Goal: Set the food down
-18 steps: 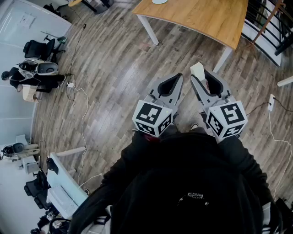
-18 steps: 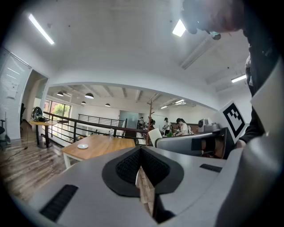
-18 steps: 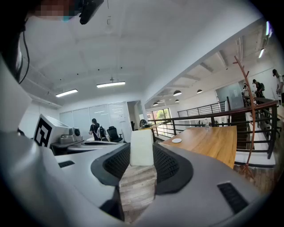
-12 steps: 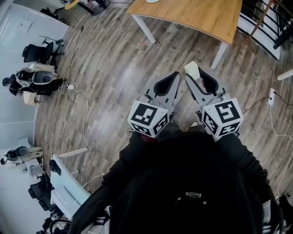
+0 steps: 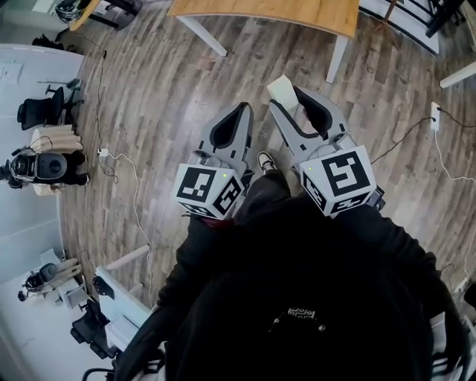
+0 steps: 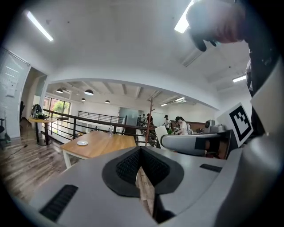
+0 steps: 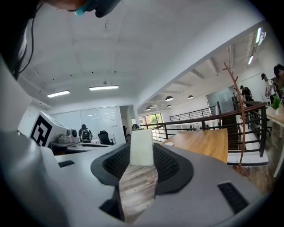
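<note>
Underfoot, a plank floor (image 5: 149, 111); ahead, well apart from both hands, a wooden table (image 5: 297, 11), probably the spot for setting down. Both tools held out level in front, likely to keep the load steady on the walk. Fingers of the left gripper (image 5: 239, 111) pressed together, nothing between. Fingers of the right gripper (image 5: 291, 100) pinching a pale food block (image 7: 141, 147) at their tips, out over the floor. Against half a second ago: table higher in the head view with less showing, grippers lower and further left, a shoe (image 5: 265, 161) now visible between them, block in the same pinch.
</note>
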A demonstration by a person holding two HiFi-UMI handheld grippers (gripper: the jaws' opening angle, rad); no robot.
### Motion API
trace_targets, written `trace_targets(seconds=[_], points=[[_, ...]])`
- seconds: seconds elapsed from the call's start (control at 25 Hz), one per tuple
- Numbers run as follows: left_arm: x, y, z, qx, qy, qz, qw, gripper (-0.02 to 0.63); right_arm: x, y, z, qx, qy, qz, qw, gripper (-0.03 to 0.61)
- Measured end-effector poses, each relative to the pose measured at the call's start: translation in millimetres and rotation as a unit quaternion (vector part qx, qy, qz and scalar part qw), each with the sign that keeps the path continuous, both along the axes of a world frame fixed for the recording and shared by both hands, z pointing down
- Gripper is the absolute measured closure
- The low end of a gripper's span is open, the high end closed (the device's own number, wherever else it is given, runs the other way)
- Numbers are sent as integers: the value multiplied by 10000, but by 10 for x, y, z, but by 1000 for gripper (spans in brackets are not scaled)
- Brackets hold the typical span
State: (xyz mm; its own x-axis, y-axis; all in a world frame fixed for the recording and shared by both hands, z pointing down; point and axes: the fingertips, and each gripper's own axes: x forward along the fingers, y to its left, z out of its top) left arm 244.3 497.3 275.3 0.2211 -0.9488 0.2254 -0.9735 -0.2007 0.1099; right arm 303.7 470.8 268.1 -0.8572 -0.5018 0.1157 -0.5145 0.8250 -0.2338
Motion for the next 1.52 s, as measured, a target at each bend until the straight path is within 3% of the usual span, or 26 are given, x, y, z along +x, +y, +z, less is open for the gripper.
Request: trace_targets(seconds=[0.24, 0.44, 0.64, 1.04, 1.52], points=[[-324, -213, 107, 53, 211, 250, 9995, 609, -424, -45, 92, 0, 294, -44, 9996, 405], [-892, -491, 138, 73, 337, 237, 9991, 609, -970, -248, 6, 270, 437, 39, 9987, 405], [-1311, -705, 98, 147, 205, 320, 9992, 609, -1361, -419, 65, 164, 545, 187, 9982, 405], [-2105, -658, 80, 225, 295, 208, 9991, 609, -2281, -393, 19, 297, 621, -105, 9976, 407], [-2296, -939, 127, 280, 364, -197, 9987, 609, -2446, -673, 101, 294, 821, -519, 9948, 405]])
